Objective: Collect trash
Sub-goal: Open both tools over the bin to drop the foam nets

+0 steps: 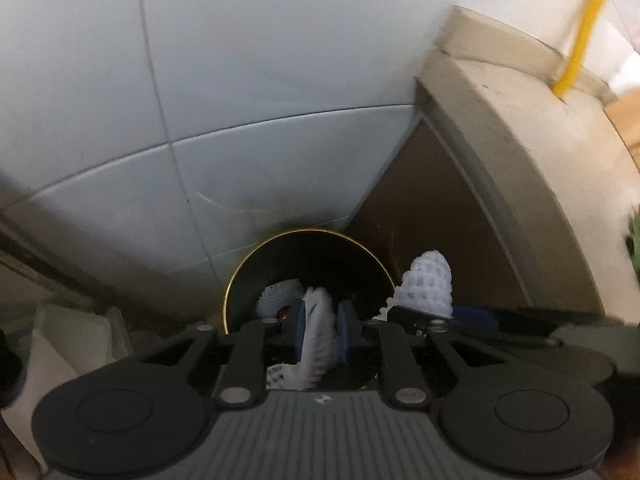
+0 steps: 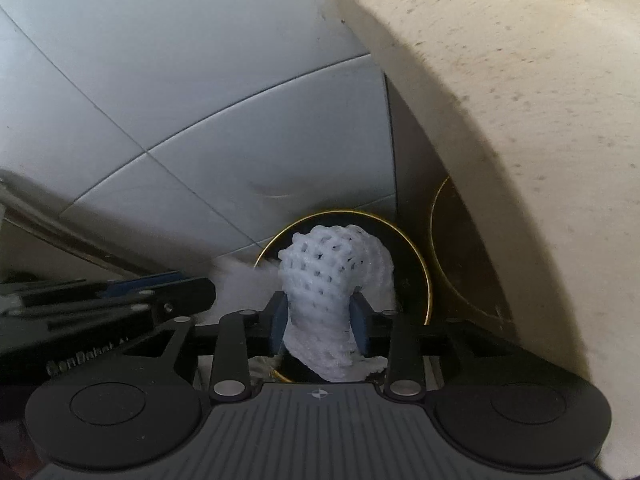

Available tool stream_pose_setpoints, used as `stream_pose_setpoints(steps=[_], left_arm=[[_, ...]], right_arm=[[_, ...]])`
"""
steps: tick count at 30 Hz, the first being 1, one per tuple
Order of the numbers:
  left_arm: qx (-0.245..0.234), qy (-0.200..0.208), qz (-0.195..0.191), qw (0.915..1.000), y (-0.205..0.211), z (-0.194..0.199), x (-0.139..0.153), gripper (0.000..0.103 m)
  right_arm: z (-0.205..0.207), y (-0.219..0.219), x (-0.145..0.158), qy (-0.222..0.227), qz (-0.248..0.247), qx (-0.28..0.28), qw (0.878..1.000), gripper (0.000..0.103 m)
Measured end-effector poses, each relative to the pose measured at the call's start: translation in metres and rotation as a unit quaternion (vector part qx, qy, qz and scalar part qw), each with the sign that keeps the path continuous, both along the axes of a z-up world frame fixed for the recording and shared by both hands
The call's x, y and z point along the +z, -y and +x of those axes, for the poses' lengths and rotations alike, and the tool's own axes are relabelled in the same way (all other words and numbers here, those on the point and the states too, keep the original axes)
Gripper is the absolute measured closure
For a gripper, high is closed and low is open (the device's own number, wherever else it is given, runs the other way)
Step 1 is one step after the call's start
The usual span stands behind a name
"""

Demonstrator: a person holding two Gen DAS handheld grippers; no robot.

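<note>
While both grippers point steeply down over a black trash bin with a gold rim, each carries a piece of white foam fruit netting. From the left wrist view, the left gripper has its blue pads pinched tight on a flattened foam net, which hangs over the bin's mouth at 6 o'clock; another scrap of netting already lies inside the bin, something the right view hides. At 3 o'clock of the bin the right-hand net pokes up beside the rim.

From the right wrist view, the right gripper holds a puffed foam net sleeve between its pads, the jaws partly apart and both pads touching the net's sides. That net stands over the bin. At 9 o'clock the left gripper's black body shows with blurred white netting beside it. Only this view shows the bin's gold rim mirrored in a dark panel under the beige ledge, at 3 o'clock. Grey floor tiles fill the rest
</note>
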State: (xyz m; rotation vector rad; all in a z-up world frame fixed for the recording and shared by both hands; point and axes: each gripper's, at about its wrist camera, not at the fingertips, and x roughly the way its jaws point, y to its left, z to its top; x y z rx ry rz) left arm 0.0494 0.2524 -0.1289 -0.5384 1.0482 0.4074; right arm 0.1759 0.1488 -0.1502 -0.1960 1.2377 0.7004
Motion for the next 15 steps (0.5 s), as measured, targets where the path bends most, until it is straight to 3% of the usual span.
stream_pose_setpoints(steps=[5, 7, 9, 15], left_arm=[[0.021, 0.000, -0.006, 0.9998, -0.008, 0.002, -0.004, 0.089], [0.024, 0.013, -0.003, 0.9996, -0.009, -0.001, 0.000, 0.080], [0.029, 0.019, 0.010, 0.9993, -0.008, 0.000, 0.003, 0.074], [0.035, 0.031, 0.023, 0.9986, -0.012, -0.004, 0.012, 0.071]], right_arm=[[0.000, -0.001, -0.011, 0.000, -0.001, -0.013, 1.000, 0.047], [-0.001, 0.000, -0.014, -0.003, 0.001, -0.016, 1.000, 0.035], [-0.003, -0.001, -0.015, 0.001, 0.000, -0.016, 1.000, 0.034], [0.001, -0.002, -0.009, 0.003, 0.003, -0.027, 1.000, 0.034]])
